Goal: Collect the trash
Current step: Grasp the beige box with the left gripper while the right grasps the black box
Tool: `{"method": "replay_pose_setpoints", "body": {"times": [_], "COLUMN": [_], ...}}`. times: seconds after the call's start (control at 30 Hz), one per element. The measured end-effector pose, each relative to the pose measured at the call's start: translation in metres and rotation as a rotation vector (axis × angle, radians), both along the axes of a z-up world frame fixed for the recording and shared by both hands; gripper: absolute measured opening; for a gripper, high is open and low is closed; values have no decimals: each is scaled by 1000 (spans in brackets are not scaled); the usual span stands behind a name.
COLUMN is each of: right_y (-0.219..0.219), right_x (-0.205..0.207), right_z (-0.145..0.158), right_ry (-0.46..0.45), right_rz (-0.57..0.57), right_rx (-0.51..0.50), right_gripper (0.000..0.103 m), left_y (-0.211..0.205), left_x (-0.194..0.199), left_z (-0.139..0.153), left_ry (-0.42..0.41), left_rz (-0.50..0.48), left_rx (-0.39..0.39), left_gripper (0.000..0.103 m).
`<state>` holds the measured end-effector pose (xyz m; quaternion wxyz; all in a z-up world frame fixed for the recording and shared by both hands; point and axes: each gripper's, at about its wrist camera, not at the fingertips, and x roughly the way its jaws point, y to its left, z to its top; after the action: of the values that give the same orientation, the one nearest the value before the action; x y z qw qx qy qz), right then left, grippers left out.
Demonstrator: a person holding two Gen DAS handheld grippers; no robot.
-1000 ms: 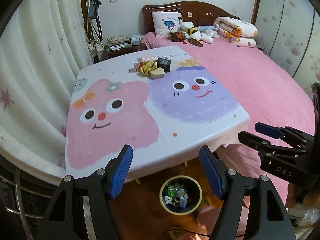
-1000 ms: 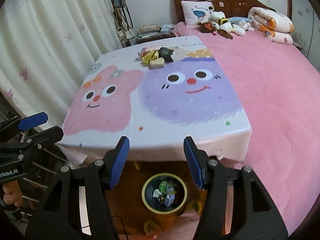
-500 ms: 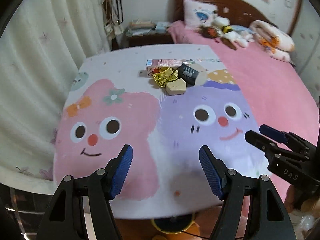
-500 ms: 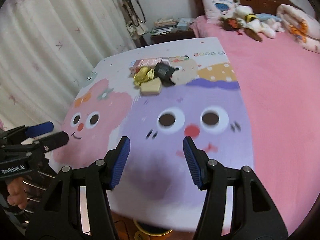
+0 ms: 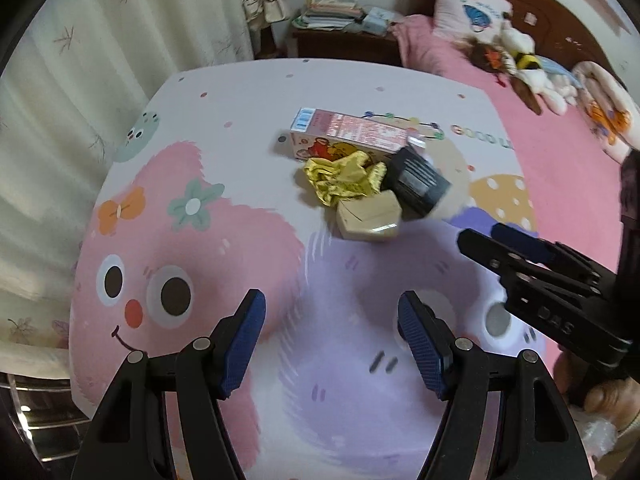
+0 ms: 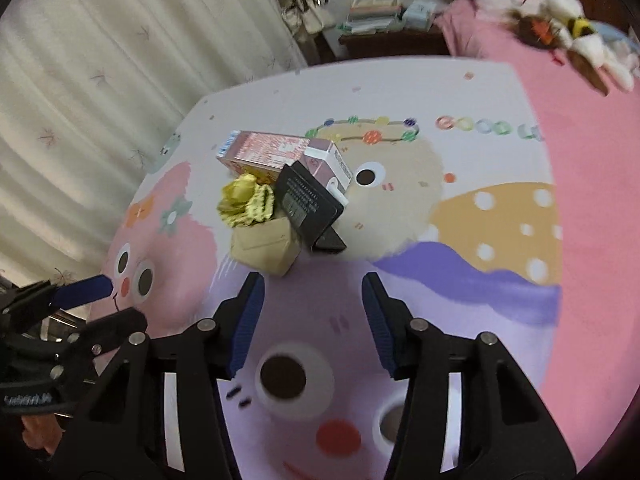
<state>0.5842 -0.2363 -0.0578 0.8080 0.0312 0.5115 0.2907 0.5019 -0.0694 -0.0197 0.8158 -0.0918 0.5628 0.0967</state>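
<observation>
Four pieces of trash sit mid-frame: one pink carton (image 5: 348,136), one gold wrapper (image 5: 342,176), one tan box (image 5: 368,216), one black box (image 5: 418,182). Two grippers frame them below.

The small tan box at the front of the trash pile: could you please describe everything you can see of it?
The small tan box looks like plain kraft cardboard, closed, squat and unprinted, with a faint fold line across its top. It sits on the cartoon tablecloth at the near edge of the pile. The crumpled gold wrapper rests against its far side and the black box leans beside it. Neither gripper touches it.
</observation>
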Motion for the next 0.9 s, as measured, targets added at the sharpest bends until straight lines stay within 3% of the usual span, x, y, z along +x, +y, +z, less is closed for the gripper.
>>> {"method": "replay_pose_setpoints", "body": {"times": [0.23, 0.43, 0.63, 0.9], "right_y": [30, 43, 38, 5], "right_x": [37, 54, 53, 48], "right_z": [-30, -45, -44, -31], "right_ry": [35, 64, 75, 59], "right_rz": [46, 79, 95, 34], "right_rx": [20, 50, 101, 153], "right_gripper": [46, 25, 12, 6], "left_y": [19, 30, 29, 18], "left_x": [24, 32, 44, 65], "left_z": [-26, -38, -47, -58], "left_ry": [29, 45, 66, 77], "left_rz": [91, 132, 132, 116], "left_rx": [-19, -28, -32, -84], "left_gripper": [71, 71, 71, 71]}}
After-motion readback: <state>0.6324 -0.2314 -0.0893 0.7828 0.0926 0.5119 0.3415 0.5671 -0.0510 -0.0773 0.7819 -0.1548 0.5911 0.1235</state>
